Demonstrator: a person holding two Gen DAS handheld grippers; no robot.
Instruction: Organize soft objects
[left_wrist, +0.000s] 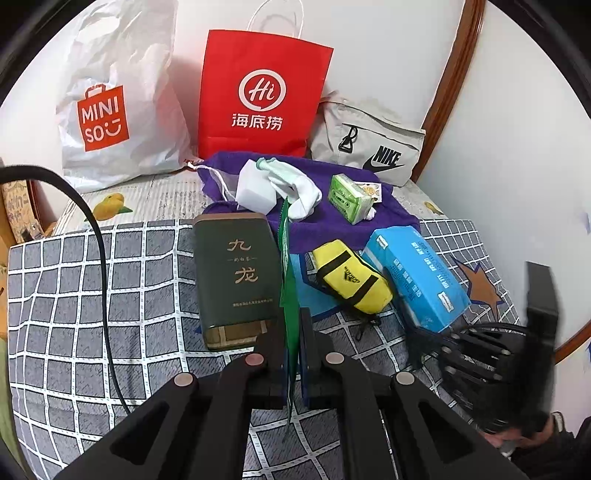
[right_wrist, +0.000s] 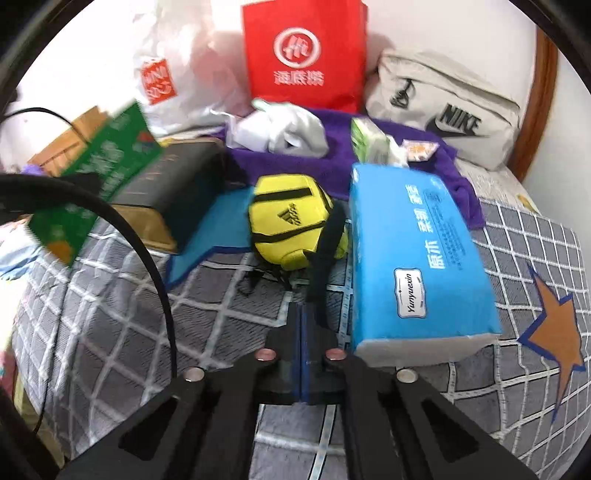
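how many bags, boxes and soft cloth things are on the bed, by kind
bags: 4, namely white plastic miniso bag, red paper bag, grey nike pouch, yellow adidas pouch
boxes and packs: 3, namely dark green tin box, blue tissue pack, small green tissue pack
cloth: 2, namely purple towel, white sock
total: 9

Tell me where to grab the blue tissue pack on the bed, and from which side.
Probably pinch the near white end of the blue tissue pack, coming from that end. It lies flat with that short end facing the right wrist camera, the yellow pouch crowds its left side, and the soft wrap should give.
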